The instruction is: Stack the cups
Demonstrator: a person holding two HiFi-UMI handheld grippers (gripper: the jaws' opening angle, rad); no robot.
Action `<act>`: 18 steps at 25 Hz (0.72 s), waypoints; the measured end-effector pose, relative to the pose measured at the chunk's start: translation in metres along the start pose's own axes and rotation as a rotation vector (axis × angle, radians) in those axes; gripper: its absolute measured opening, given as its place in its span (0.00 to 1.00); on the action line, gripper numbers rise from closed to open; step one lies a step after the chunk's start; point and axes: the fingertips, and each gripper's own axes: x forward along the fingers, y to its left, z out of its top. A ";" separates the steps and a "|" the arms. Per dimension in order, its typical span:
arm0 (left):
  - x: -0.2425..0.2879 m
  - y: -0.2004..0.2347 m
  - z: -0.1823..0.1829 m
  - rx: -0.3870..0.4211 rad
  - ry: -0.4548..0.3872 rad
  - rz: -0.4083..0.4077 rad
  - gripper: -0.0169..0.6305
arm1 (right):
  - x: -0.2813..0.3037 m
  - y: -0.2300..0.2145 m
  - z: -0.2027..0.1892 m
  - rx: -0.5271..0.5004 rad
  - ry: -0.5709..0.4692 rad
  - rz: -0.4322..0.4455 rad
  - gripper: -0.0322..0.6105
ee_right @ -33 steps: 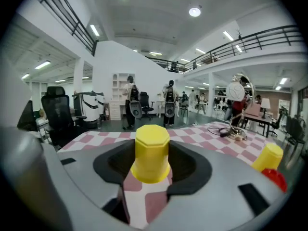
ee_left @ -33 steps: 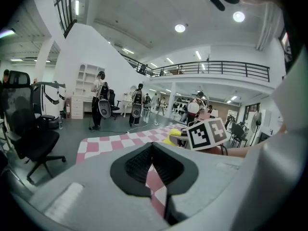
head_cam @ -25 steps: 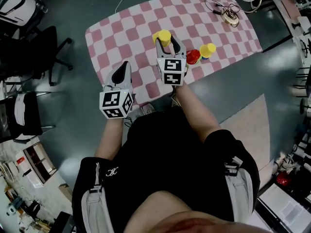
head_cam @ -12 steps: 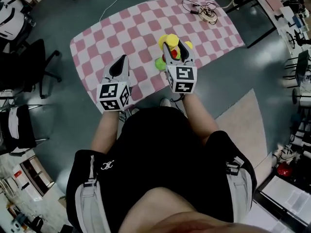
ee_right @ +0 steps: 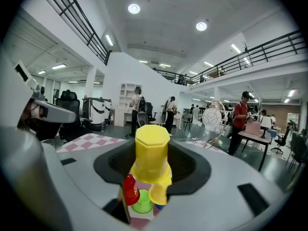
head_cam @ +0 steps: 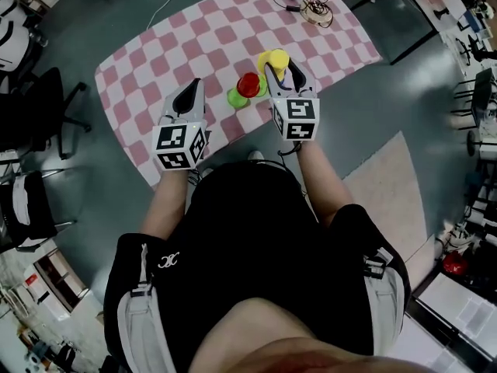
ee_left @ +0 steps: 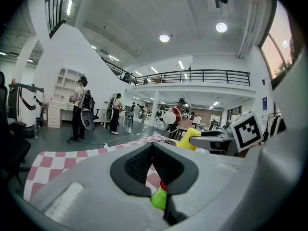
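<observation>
Over checked table (head_cam: 194, 37), right gripper (head_cam: 279, 65) pinching yellow cup (head_cam: 274, 55), red cup (head_cam: 249, 84) apparently just beside it

Head view dim, bluish. Gripper views bright under ceiling spots (ee_left: 164, 38); fisheye-bent edges, black vignette; left gripper (ee_left: 152, 147) foreground soft.

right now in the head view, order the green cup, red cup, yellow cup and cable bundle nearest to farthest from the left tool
1. green cup, just right of the left tool
2. red cup, beside the green one, a little farther back
3. yellow cup, held in the right tool
4. cable bundle, at the far edge of the cloth
</observation>
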 end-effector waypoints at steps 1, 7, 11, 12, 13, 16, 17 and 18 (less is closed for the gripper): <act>0.002 -0.003 -0.001 0.000 0.003 0.004 0.05 | 0.001 -0.001 -0.005 -0.002 0.009 0.011 0.37; 0.008 -0.009 -0.010 -0.003 0.026 0.038 0.05 | 0.018 -0.003 -0.031 0.001 0.059 0.070 0.37; 0.007 -0.008 -0.013 -0.004 0.035 0.062 0.05 | 0.026 0.001 -0.041 0.004 0.082 0.099 0.38; 0.006 -0.007 -0.013 -0.005 0.036 0.067 0.05 | 0.027 0.002 -0.043 0.004 0.087 0.103 0.38; 0.006 -0.007 -0.014 -0.006 0.038 0.072 0.05 | 0.028 0.003 -0.045 0.004 0.091 0.106 0.38; 0.005 -0.004 -0.015 -0.009 0.041 0.084 0.05 | 0.031 0.006 -0.050 0.004 0.100 0.119 0.38; 0.004 -0.003 -0.015 -0.009 0.042 0.087 0.05 | 0.032 0.007 -0.051 0.004 0.102 0.121 0.38; 0.004 -0.002 -0.015 -0.009 0.043 0.089 0.05 | 0.033 0.007 -0.052 0.003 0.105 0.121 0.38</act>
